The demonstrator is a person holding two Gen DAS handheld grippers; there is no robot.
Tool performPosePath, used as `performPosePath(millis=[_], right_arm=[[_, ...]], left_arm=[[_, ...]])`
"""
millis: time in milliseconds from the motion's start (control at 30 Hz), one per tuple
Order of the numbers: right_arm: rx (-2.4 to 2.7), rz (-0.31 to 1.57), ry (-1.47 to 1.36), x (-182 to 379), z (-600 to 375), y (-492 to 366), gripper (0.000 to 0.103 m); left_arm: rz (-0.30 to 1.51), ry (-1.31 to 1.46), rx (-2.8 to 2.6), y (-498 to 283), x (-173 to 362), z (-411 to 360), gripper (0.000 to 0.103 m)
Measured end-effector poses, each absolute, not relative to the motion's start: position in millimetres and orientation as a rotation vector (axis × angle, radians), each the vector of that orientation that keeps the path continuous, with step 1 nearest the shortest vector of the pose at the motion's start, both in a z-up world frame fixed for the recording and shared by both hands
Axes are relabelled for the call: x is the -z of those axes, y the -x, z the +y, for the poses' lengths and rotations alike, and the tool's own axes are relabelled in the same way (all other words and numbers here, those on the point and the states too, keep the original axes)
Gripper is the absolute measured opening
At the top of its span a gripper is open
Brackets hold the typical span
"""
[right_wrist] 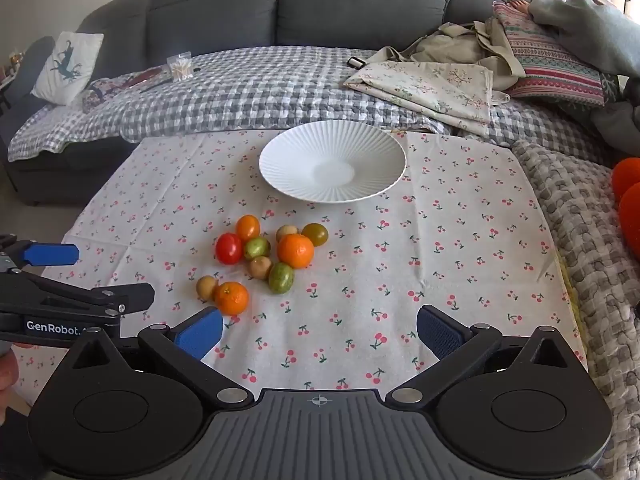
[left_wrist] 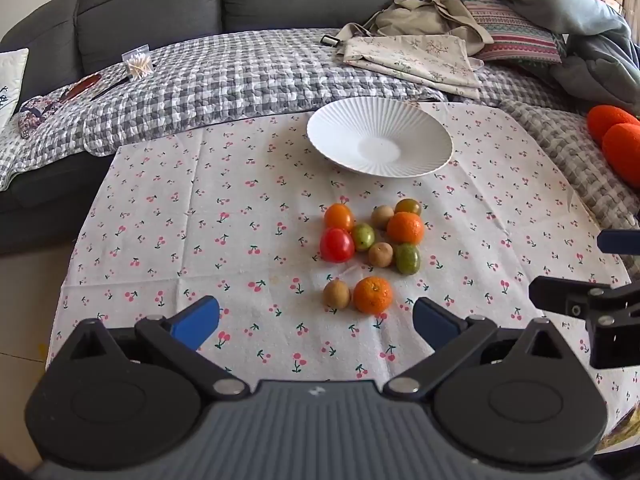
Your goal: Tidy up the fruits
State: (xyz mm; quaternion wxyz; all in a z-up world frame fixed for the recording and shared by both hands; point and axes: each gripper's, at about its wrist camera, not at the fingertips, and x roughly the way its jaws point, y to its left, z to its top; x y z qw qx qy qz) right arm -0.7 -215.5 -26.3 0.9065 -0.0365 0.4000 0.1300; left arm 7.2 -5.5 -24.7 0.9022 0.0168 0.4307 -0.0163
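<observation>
Sitting loose mid-desk: fruits (left_wrist: 370, 248) in a tight cluster on the cherry-print cloth (left_wrist: 180, 240), just short of the empty white plate (left_wrist: 340, 120). Left gripper (left_wrist: 316, 320) and right gripper (right_wrist: 320, 332) hover near side, both w/ fingers wide apart, nothing btw them. Grey sofa (right_wrist: 320, 0) behind.

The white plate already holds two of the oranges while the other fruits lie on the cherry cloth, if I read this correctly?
Not quite: the plate holds nothing. Both oranges lie on the cherry cloth with the other fruits, as the right wrist view shows.
</observation>
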Motion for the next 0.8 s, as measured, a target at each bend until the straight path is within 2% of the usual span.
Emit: performPosePath(millis=[800], right_arm=[[-0.261, 0.82, 0.081, 26.1, -215.9, 0.2, 0.103]], left_arm=[[0.896, -0.06, 0.051, -5.9, 29.4, -10.6, 0.102]])
